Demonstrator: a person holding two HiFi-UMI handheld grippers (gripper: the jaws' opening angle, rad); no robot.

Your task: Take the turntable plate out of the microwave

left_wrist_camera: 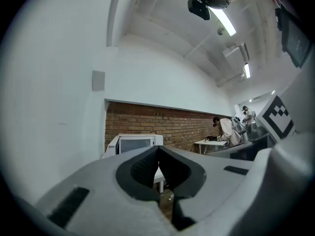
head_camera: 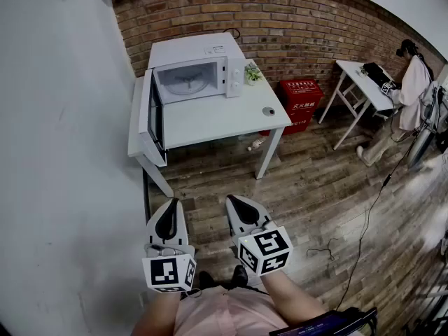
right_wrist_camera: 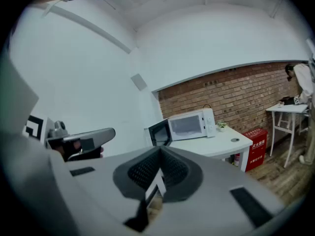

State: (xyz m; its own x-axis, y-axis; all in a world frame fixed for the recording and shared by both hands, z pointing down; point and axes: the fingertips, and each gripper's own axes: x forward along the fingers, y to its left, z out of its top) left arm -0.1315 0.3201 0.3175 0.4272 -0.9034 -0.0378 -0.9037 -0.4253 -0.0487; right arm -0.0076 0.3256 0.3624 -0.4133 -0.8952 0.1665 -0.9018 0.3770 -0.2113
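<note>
Approach stage: left gripper (head_camera: 170,205) and right gripper (head_camera: 234,201), both clenched empty at six o'clock, face the open microwave (head_camera: 210,51) at twelve, turntable plate (head_camera: 183,85) inside; next likely stepping closer, jaws parting.

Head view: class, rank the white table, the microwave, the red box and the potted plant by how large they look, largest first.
1. white table
2. microwave
3. red box
4. potted plant
All four stand at a similar distance from the camera, so nearness hardly skews the order.
</note>
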